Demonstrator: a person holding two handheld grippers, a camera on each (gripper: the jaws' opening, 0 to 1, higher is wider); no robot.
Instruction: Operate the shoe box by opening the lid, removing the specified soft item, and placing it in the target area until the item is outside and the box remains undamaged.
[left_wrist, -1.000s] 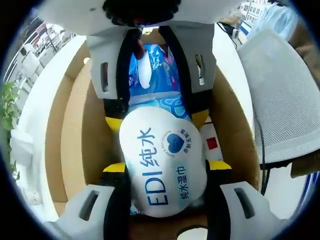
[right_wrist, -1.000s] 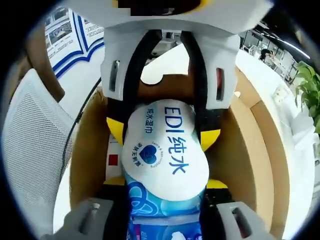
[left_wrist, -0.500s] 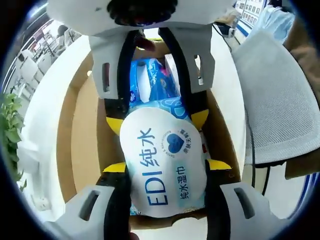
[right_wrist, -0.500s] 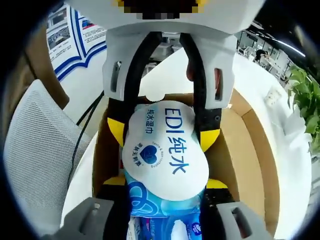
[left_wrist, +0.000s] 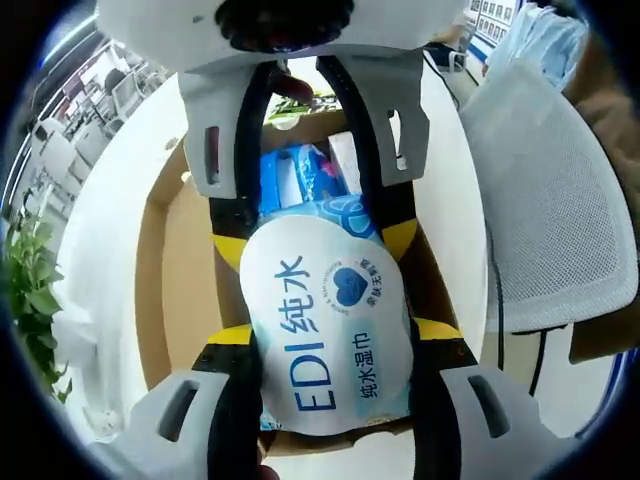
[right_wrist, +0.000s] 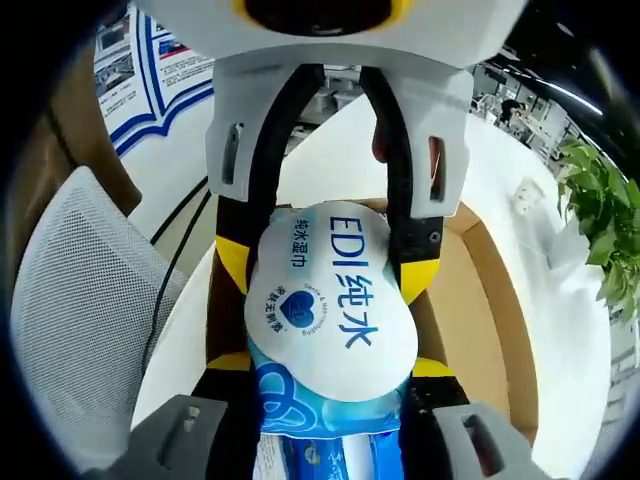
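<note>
Gripping the pack of wet wipes (left_wrist: 330, 335) from opposite ends, the left gripper (left_wrist: 330, 335) and the right gripper (right_wrist: 330, 365) each have their jaws clamped on it, the yellow-tipped pads pressing into its soft sides. In the left gripper view the white label end of the pack lies between that gripper's own jaws, while the opposing gripper reaches down from the top and pinches the blue end. In the right gripper view the arrangement is mirrored: the blue printed end sits between the right gripper's jaws and the left gripper (right_wrist: 330, 250) comes in from above over the label. The pack appears to hang above the open cardboard shoe box (left_wrist: 175, 280), whose brown floor and walls show beneath it on a white table (left_wrist: 100, 230); the lid is off or folded out of the way, though I cannot tell which. A grey mesh chair (left_wrist: 560, 200) stands beside the table and a green plant (right_wrist: 605, 220) at the far edge. By my reading the opening and the lift are done; what remains is carrying the pack clear of the box and setting it down in the target area, which I cannot identify here.
</note>
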